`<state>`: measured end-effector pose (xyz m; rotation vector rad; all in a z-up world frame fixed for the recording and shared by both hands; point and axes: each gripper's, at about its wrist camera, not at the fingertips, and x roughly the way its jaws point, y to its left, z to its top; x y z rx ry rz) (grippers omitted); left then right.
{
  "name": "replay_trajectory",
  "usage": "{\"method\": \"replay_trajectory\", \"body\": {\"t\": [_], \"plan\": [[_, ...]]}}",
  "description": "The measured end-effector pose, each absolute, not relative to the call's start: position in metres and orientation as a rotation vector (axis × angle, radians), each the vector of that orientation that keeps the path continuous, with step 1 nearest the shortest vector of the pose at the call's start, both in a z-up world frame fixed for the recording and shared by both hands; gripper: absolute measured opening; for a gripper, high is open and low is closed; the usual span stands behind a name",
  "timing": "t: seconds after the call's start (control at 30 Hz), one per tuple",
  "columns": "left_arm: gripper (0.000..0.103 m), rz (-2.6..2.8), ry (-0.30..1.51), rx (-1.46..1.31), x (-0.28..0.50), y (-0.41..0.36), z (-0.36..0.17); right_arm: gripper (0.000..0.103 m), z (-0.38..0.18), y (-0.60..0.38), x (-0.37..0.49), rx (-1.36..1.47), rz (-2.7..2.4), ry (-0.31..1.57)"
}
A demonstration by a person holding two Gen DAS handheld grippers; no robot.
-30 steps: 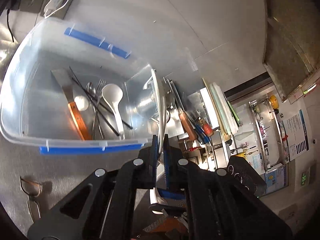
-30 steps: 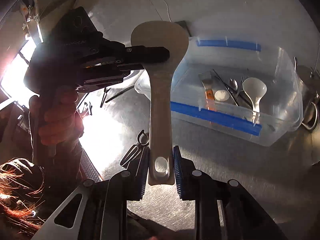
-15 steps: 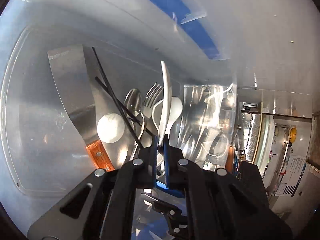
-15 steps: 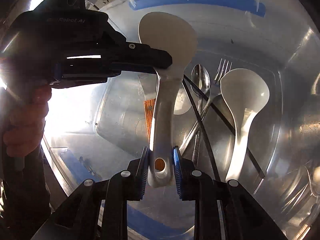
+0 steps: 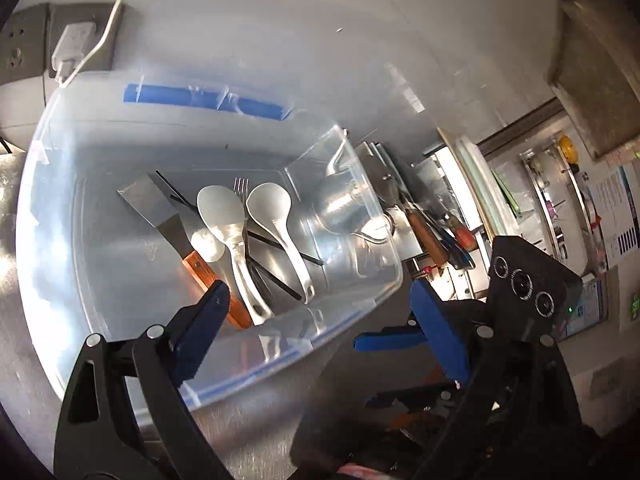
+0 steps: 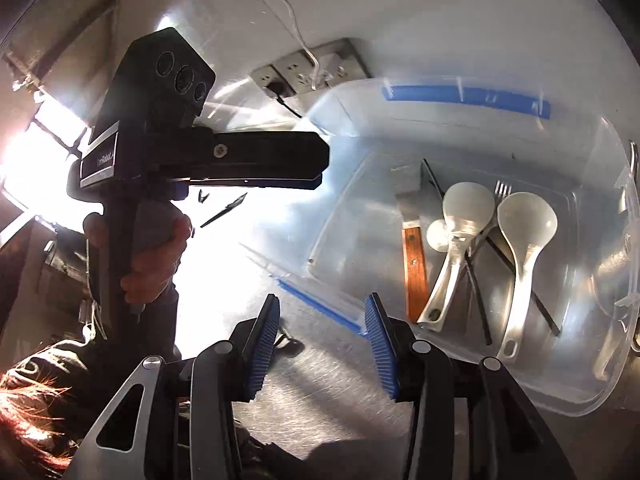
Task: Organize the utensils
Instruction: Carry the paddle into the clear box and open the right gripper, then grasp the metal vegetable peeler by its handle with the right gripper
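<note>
A clear plastic bin point(image 5: 60, 216) with blue handles holds two white rice paddles side by side point(image 5: 222, 212) point(image 5: 270, 208). With them lie a wooden-handled spatula point(image 5: 208, 284), a fork, black chopsticks and a small white spoon. My left gripper point(image 5: 318, 300) hovers over the bin's near rim. Its jaws are opening wide with nothing between them. In the right wrist view the bin point(image 6: 592, 392) is on the right, with the paddles point(image 6: 466, 204) inside. My right gripper point(image 6: 323, 308) is just outside the bin's near left corner. Its jaws are opening and empty. The left gripper point(image 6: 320, 168) shows edge-on at the upper left.
Wall sockets with a white charger point(image 5: 70, 48) sit behind the bin. A metal kettle point(image 5: 340, 204) and a knife rack point(image 5: 424, 232) stand to the bin's right. The bin rests on a steel counter point(image 6: 320, 392). A small dark utensil point(image 6: 288, 338) lies near it, and a hand point(image 6: 156, 256) grips the left gripper.
Both grippers held one white rice paddle and carried it over the bin. Now it lies in the bin beside the other paddle. Both grippers have opened and pulled back.
</note>
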<state>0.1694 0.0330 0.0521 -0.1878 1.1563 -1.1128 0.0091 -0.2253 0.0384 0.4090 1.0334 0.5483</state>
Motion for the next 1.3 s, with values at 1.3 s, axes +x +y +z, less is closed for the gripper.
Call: {"method": "replay_trajectory", "body": {"t": [1.3], "plan": [[0.088,-0.842,1.371,0.437,0.063,0.186,-0.125,0.009,-0.126,-0.045,0.038,0.459,0.103,1.418]]}}
